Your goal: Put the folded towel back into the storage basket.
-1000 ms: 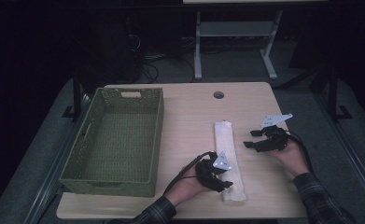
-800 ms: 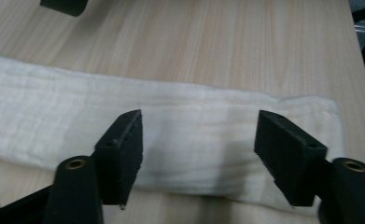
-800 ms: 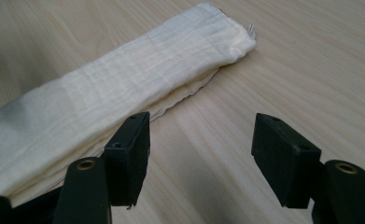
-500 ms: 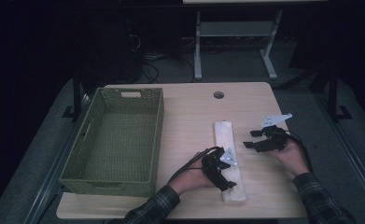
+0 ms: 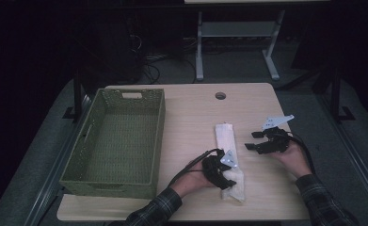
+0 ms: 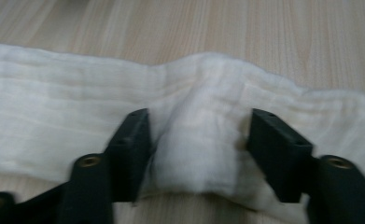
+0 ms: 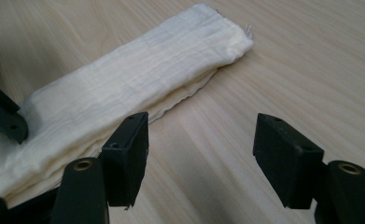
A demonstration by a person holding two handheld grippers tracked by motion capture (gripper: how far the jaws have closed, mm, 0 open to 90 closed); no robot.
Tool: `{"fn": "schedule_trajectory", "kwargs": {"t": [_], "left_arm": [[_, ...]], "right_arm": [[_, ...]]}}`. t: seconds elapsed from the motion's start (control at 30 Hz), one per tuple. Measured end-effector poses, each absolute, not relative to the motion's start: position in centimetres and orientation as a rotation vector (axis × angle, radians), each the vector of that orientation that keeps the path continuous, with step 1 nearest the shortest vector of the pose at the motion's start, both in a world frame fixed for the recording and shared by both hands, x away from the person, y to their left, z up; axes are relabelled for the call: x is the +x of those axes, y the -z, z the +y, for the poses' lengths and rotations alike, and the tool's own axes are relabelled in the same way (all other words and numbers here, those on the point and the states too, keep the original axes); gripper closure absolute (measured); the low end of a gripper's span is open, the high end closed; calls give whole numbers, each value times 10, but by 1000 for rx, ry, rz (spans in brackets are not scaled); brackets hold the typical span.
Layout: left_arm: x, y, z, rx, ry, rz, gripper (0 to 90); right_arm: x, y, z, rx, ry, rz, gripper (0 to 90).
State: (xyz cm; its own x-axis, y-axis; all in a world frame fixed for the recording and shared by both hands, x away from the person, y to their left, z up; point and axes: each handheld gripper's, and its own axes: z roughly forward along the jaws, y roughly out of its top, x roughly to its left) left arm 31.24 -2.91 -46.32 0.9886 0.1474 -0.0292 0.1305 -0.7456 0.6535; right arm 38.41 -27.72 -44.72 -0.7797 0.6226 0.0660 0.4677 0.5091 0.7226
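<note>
A long, folded strip of cream-white cloth lies lengthwise on the pale wooden table, right of a woven olive-green rectangular basket. The left gripper sits over the cloth's near end; its jaws have just been closing and now pinch a raised fold of the fabric between them (the cloth bunches up against both pads). The right gripper rests just beside the cloth's right edge, near its middle, with jaws standing apart over bare wood and nothing between them. In the high view, the left gripper and right gripper flank the cloth, each in a hand with a plaid sleeve.
</note>
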Motion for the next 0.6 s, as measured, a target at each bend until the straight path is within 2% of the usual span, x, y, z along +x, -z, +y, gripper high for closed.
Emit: {"fn": "schedule_trajectory", "kwargs": {"t": [0.27, 0.4, 0.6], "left_arm": [[313, 460, -22, 2426, 71, 220, 700], [310, 459, -20, 2432, 102, 234, 749], [307, 459, -22, 2440, 73, 239, 769]], "right_arm": [[382, 445, -274, 847, -1144, 2603, 287], [384, 439, -268, 771, -1174, 2636, 256], [398, 425, -249, 671, -1243, 2675, 279]]}}
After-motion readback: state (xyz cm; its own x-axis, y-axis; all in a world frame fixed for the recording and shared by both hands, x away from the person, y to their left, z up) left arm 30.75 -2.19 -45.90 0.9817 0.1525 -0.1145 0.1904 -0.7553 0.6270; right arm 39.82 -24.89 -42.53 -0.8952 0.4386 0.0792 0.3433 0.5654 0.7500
